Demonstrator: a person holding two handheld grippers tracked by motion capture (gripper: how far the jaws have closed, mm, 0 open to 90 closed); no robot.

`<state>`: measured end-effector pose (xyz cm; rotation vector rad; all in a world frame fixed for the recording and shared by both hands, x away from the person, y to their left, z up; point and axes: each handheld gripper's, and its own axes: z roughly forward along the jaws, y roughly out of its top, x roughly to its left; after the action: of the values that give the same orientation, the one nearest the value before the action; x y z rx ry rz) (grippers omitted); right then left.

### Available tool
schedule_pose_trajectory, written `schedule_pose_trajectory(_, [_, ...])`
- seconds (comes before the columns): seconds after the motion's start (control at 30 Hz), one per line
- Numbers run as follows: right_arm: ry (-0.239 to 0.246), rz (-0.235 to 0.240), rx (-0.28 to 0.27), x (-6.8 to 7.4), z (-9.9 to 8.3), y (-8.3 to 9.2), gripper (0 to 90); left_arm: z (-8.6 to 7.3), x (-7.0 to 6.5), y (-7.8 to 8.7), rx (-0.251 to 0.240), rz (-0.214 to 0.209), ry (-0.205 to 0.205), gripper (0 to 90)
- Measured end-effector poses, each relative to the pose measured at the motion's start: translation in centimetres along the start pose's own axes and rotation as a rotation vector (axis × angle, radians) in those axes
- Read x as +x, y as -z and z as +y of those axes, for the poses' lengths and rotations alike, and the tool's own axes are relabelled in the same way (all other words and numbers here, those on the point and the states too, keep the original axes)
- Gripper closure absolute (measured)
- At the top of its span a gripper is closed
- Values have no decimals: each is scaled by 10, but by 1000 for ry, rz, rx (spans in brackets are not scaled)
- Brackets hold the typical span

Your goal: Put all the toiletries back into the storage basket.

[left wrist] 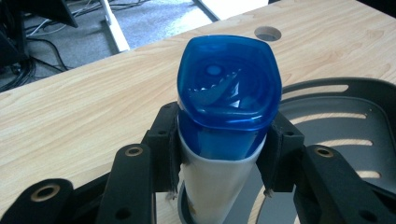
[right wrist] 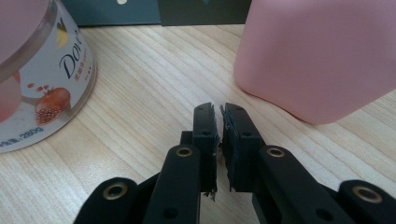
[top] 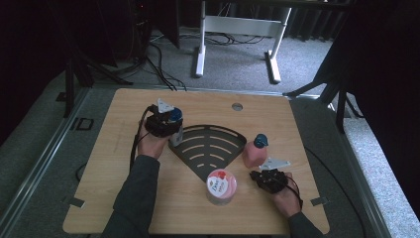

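The bottle (left wrist: 219, 140) with the blue cap (left wrist: 229, 84) sits tight between the pads of my left gripper (top: 166, 124). I am holding it upright at the left edge of the black rack (top: 210, 148), and its bottom is right at the rack's rim. My right gripper (right wrist: 219, 149) is closed on nothing. It rests low over the table (top: 148, 208), to the right of the rack, just beside the pink bottle (top: 255, 151). The Dove jar (top: 221, 186) stands just below the rack.
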<state>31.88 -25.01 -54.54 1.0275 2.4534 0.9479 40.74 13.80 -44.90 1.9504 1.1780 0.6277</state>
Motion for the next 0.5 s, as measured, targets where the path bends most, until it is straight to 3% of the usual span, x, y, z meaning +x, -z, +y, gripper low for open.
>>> schedule_pose_trajectory(0.5, [0,1,3,0,0,0,837,-12,8,1,-6,-8,30,553])
